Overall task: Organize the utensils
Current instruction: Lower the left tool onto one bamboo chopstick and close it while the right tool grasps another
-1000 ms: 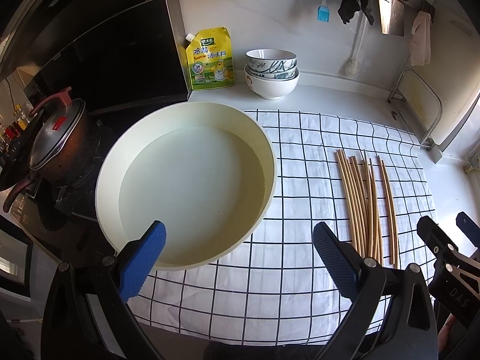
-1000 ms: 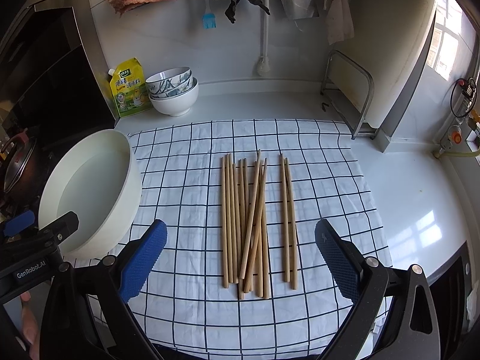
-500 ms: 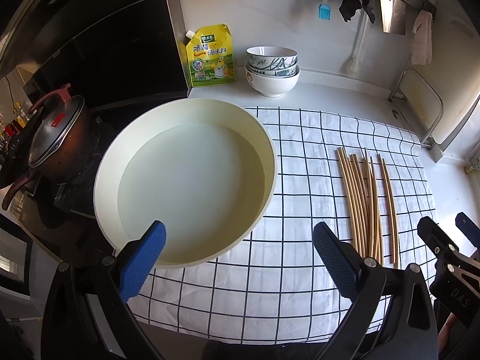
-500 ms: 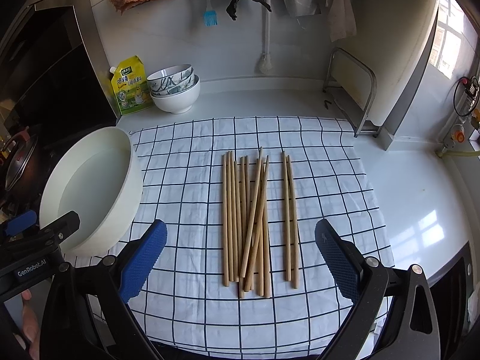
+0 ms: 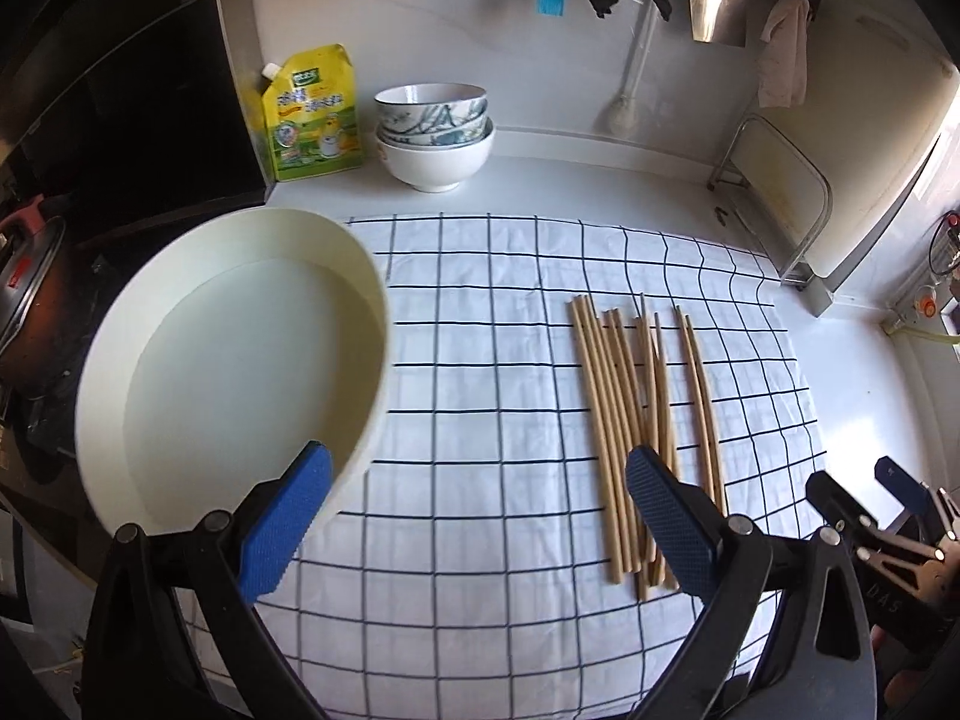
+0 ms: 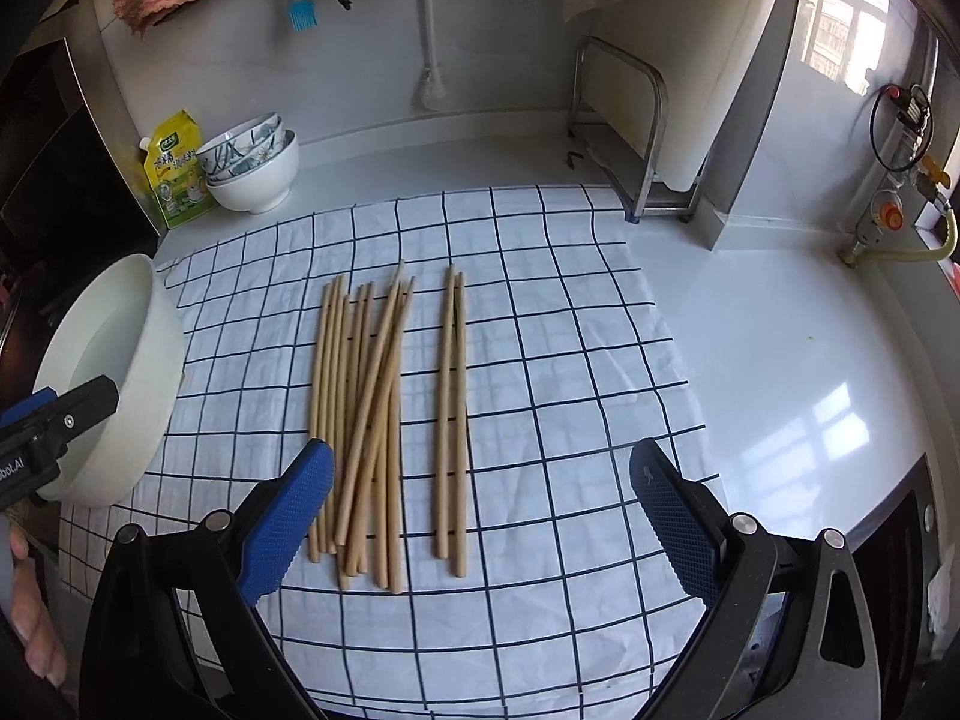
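Left wrist view: my left gripper [image 5: 477, 516] has its jaws spread wide, nothing between them. Cream basin [image 5: 234, 360] at 10 o'clock, its rim just past my left pad. Checked cloth [image 5: 480, 324] covers the white tabletop [image 5: 600, 174] ahead. Chopsticks [image 5: 636, 420] lie on the cloth at 1 o'clock, near ends reaching my right pad. Stacked bowls [image 5: 435, 138] and a yellow pouch [image 5: 312, 114] sit at 12 o'clock by the wall.

Right wrist view: my right gripper [image 6: 480, 516] also has jaws spread, empty. A loose bundle of chopsticks [image 6: 360, 414] lies straight ahead, some crossing; a separate pair [image 6: 451, 414] rests just beside it toward 1 o'clock, apart from the bundle. Basin at 9 o'clock, overlapping the cloth's edge.
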Demonstrator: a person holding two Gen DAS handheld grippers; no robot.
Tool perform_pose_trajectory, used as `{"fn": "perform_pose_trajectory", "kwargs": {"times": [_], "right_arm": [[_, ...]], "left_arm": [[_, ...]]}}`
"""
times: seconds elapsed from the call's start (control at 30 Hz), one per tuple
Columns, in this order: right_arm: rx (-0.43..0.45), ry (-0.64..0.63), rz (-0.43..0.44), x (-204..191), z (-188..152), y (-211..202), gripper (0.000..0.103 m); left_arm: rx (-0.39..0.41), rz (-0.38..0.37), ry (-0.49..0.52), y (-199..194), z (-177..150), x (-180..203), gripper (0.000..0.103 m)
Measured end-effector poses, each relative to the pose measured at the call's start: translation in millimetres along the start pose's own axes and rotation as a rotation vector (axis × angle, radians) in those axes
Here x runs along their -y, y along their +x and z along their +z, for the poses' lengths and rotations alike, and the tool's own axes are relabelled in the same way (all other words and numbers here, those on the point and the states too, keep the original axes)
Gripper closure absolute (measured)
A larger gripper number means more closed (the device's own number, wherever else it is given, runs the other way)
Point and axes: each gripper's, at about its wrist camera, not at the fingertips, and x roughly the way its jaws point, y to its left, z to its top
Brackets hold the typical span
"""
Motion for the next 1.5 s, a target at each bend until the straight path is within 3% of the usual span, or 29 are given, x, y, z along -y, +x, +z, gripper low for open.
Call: {"fn": "perform_pose_trajectory", "kwargs": {"times": [0.2,0.4,0.6,1.07,1.5], "right_arm": [[-0.044,-0.003,0.02,19,0,41,0.009],[-0.08,0.011,0.039,29,-2,79,0.009],[-0.082,0.001,0.01,30,-2,103,0.009],[-0.09,-0.093,-0.05,17,1,124,0.009],[-0.096,-0.054,-0.059,37,-1,126,0.009]], "left_arm": [[-0.056,0.022,0.009,42,-3,22,0.006],[-0.079,-0.008,-0.026,72,-9,25,0.006],[-0.132,0.011,-0.034,101,-13,26,0.006],[-0.143,0.007,-0.05,119,-15,23,0.006],[-0.178,0.038,0.009,134,-15,37,0.006]]}}
